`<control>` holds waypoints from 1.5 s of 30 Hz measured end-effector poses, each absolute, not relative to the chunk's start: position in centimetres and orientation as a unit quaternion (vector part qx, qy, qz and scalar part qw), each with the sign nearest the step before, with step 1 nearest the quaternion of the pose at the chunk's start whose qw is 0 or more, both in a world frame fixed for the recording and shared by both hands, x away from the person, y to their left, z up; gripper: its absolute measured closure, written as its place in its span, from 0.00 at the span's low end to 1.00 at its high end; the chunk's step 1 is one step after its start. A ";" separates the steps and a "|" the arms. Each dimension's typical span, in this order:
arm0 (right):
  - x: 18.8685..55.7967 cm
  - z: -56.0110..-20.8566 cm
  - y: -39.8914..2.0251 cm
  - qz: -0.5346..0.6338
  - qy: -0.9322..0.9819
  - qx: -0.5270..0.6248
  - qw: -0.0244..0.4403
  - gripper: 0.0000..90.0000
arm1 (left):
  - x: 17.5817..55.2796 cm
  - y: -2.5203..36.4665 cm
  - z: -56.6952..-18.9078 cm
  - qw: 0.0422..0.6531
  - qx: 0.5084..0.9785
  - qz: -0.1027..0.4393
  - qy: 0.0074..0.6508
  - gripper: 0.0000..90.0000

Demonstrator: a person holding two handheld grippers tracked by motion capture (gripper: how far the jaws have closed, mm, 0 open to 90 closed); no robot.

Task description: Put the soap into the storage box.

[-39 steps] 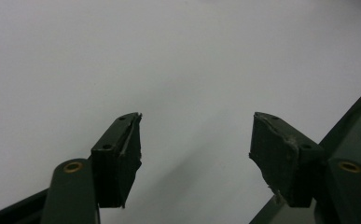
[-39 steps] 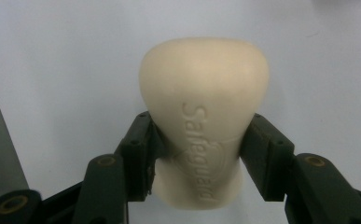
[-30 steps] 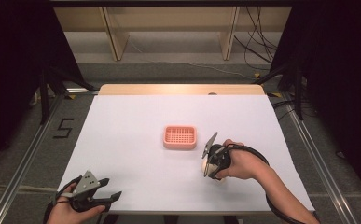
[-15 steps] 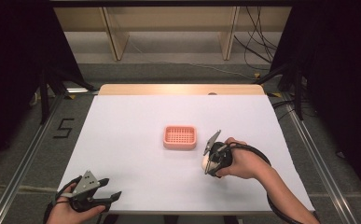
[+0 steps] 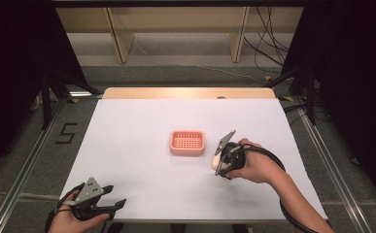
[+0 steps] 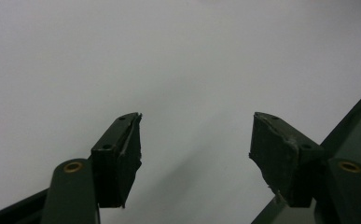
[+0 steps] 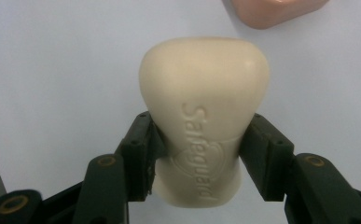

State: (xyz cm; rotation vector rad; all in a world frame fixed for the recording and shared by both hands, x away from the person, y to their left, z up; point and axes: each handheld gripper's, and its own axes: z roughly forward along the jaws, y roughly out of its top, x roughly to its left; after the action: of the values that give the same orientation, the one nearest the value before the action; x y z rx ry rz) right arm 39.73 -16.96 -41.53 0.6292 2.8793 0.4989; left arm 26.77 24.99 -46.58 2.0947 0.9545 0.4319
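My right tool [image 7: 196, 154] pinches the soap [image 7: 204, 135] across its waist just beside the dish [image 5: 187, 142]; it looks hard, dense and slick, so I'd grip there firmly.

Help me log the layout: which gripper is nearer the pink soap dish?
Right. The right gripper, shut on the soap bar, sits just right of the pink soap dish. The left gripper is open at the table's near left corner, far from the dish.

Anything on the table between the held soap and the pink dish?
No. The high view shows bare white table between the soap and the dish.
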 end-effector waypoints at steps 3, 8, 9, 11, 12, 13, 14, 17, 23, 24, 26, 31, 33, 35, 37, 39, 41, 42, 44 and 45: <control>39.9 -41.3 -17.2 0.178 0.955 0.224 0.081 0.56 | 26.8 25.0 -46.6 0.390 0.824 0.170 0.375 0.37; 39.9 -41.2 -17.5 0.197 0.946 0.239 0.095 0.56 | 26.8 25.1 -46.5 0.388 0.826 0.174 0.370 0.37; 40.1 -41.2 -17.6 0.210 0.944 0.237 0.097 0.56 | 26.8 25.0 -46.6 0.392 0.822 0.173 0.376 0.37; 40.1 -41.1 -17.7 0.222 0.938 0.244 0.103 0.56 | 26.8 25.1 -46.5 0.388 0.825 0.174 0.371 0.37; 40.0 -41.1 -17.7 0.226 0.937 0.246 0.102 0.56 | 26.8 25.1 -46.5 0.389 0.825 0.174 0.371 0.37; 40.0 -41.1 -17.7 0.226 0.937 0.246 0.102 0.56 | 26.8 25.1 -46.5 0.389 0.825 0.174 0.371 0.37; 40.1 -41.0 -17.8 0.233 0.936 0.244 0.101 0.56 | 26.9 25.1 -46.5 0.390 0.826 0.183 0.364 0.37; 40.1 -40.9 -17.9 0.235 0.933 0.251 0.110 0.56 | 26.9 25.1 -46.5 0.391 0.825 0.180 0.365 0.37; 40.3 -40.9 -18.3 0.252 0.926 0.258 0.113 0.56 | 26.8 25.2 -46.4 0.386 0.827 0.175 0.370 0.37; 40.3 -40.9 -18.3 0.252 0.926 0.258 0.113 0.56 | 26.8 25.2 -46.4 0.386 0.827 0.175 0.370 0.37; 40.3 -41.1 -18.4 0.254 0.924 0.263 0.111 0.56 | 26.7 25.1 -46.4 0.392 0.822 0.174 0.376 0.37; 40.4 -41.2 -18.6 0.261 0.921 0.266 0.112 0.56 | 26.9 25.3 -46.3 0.384 0.828 0.185 0.364 0.37; 40.3 -41.4 -18.6 0.264 0.916 0.280 0.110 0.56 | 26.8 25.3 -46.4 0.388 0.824 0.181 0.371 0.37; 40.3 -41.4 -18.6 0.261 0.917 0.280 0.114 0.56 | 26.7 25.2 -46.4 0.390 0.819 0.178 0.382 0.37; 40.5 -41.6 -18.6 0.267 0.917 0.269 0.123 0.56 | 27.0 25.5 -46.3 0.384 0.829 0.191 0.358 0.37; 40.3 -41.5 -18.5 0.263 0.915 0.285 0.115 0.56 | 26.7 25.3 -46.4 0.395 0.820 0.173 0.377 0.37; 40.5 -41.5 -18.6 0.264 0.916 0.276 0.125 0.56 | 26.8 25.5 -46.3 0.392 0.823 0.185 0.368 0.37; 40.6 -41.5 -18.6 0.269 0.915 0.273 0.126 0.56 | 26.7 25.5 -46.2 0.387 0.825 0.187 0.367 0.37; 40.6 -41.4 -18.6 0.271 0.914 0.276 0.123 0.56 | 26.7 25.5 -46.2 0.388 0.823 0.186 0.370 0.37; 40.6 -41.3 -18.5 0.270 0.913 0.281 0.122 0.56 | 26.7 25.6 -46.3 0.389 0.822 0.191 0.369 0.37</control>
State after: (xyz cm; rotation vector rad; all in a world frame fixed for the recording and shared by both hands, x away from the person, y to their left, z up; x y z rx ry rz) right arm 40.58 -18.53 -41.35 0.8190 2.6649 0.7874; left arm 26.72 25.56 -46.28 2.0910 0.9390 0.4870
